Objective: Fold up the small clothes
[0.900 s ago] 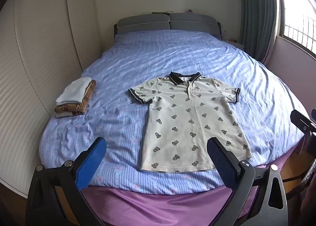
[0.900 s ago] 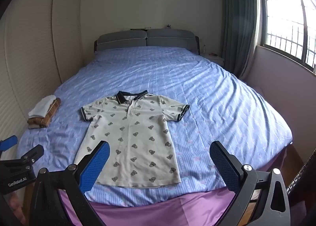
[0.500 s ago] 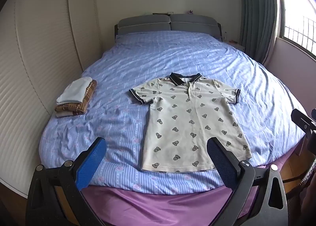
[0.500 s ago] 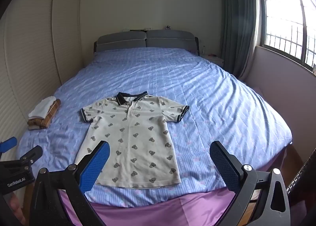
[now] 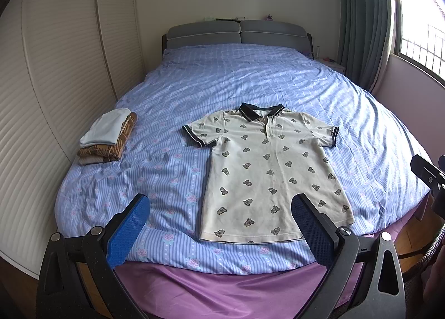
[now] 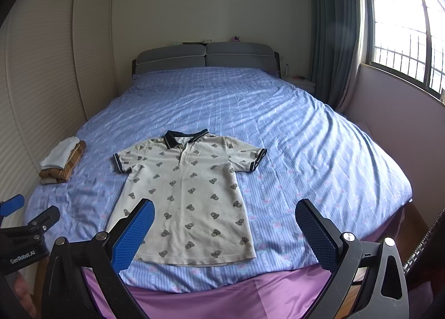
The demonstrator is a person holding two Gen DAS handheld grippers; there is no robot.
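A cream polo shirt [image 5: 267, 171] with a dark collar and small bear prints lies flat, face up, near the foot of the bed; it also shows in the right wrist view [image 6: 189, 193]. My left gripper [image 5: 219, 224] is open and empty, held above the bed's foot edge, short of the shirt's hem. My right gripper [image 6: 225, 230] is open and empty, also short of the hem, to the right of the left one. The left gripper's body shows at the lower left of the right wrist view [image 6: 25, 232].
A stack of folded clothes [image 5: 108, 138] sits at the bed's left edge, also in the right wrist view [image 6: 62, 160]. The blue striped bedcover [image 5: 250, 79] spreads to a grey headboard [image 5: 239, 33]. A louvred wardrobe [image 5: 55, 74] stands left; curtain and window [image 6: 403, 29] right.
Both views have shifted slightly; the shirt sits a little higher in frame. Both grippers stay open and nothing on the bed has moved.
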